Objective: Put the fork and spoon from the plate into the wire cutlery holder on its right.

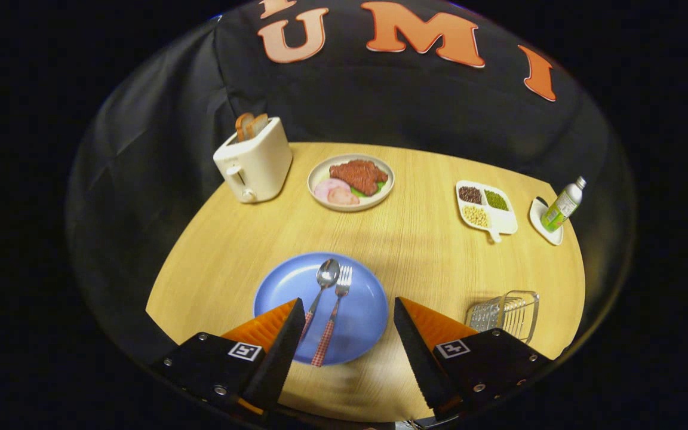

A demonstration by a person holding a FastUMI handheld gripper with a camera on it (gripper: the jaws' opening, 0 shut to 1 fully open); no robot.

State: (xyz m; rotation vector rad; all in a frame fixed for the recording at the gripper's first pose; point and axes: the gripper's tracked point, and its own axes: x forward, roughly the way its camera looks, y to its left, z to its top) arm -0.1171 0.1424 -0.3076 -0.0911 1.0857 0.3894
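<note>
A blue plate (362,310) lies on the wooden table just ahead of my fingers. On it rest a spoon (323,280) and a fork (338,298), side by side, heads away from me, both with red checked handles. The spoon's handle runs behind my left fingertip. My gripper (349,307) is open and wide, hovering over the near part of the plate, with nothing held. The wire cutlery holder (508,313) stands to the right of the plate, just beyond my right finger.
Farther back stand a cream toaster (254,161) with bread slices, a plate of meat (351,181), a divided dish of beans (486,208) and a bottle (563,205) on a small white dish. The table's edge curves close behind these.
</note>
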